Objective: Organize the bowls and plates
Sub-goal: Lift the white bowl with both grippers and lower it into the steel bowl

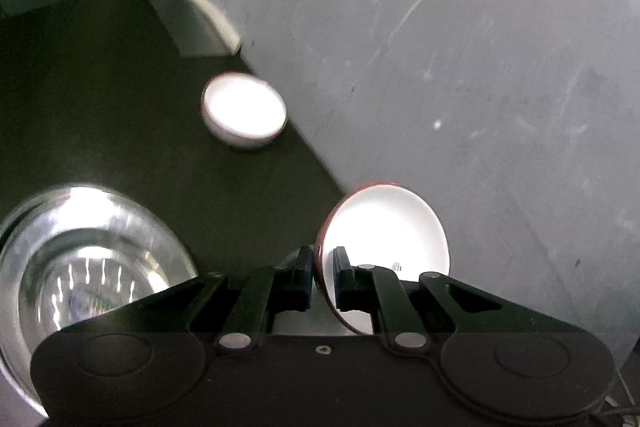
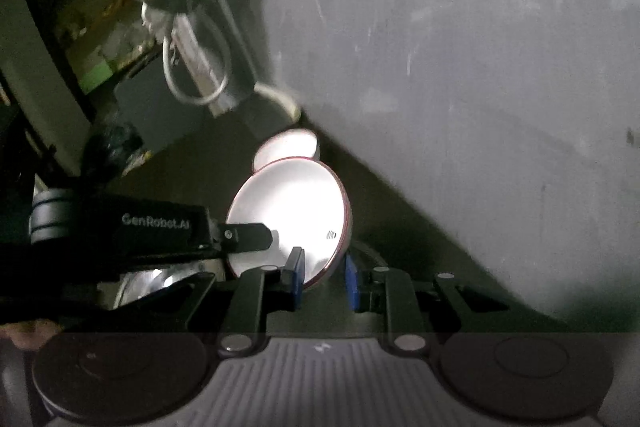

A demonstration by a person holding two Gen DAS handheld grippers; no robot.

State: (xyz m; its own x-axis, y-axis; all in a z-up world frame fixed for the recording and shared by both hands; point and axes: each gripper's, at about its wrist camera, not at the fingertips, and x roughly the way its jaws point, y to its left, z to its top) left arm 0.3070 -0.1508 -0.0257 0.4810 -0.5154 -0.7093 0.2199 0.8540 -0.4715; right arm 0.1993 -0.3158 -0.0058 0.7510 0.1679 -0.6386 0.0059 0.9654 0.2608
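My left gripper (image 1: 323,277) is clenched on the rim of a white, red-edged shallow ceramic bowl (image 1: 390,227), tilted on edge and lifted off the dark countertop (image 1: 120,99). My right gripper (image 2: 323,281) stands released, its blue-padded fingers (image 2: 297,277) straddling the same bowl's lower rim without pinching it, as far as I can tell. Beyond the held bowl, nearer the grey wall (image 1: 480,47), a second white red-rimmed bowl (image 1: 244,111) sits flat. Left of the held bowl lies a clear glass dish (image 1: 80,259). I judge I am mid-carry; next, level the bowl and lower it into its twin, centred, before letting go.
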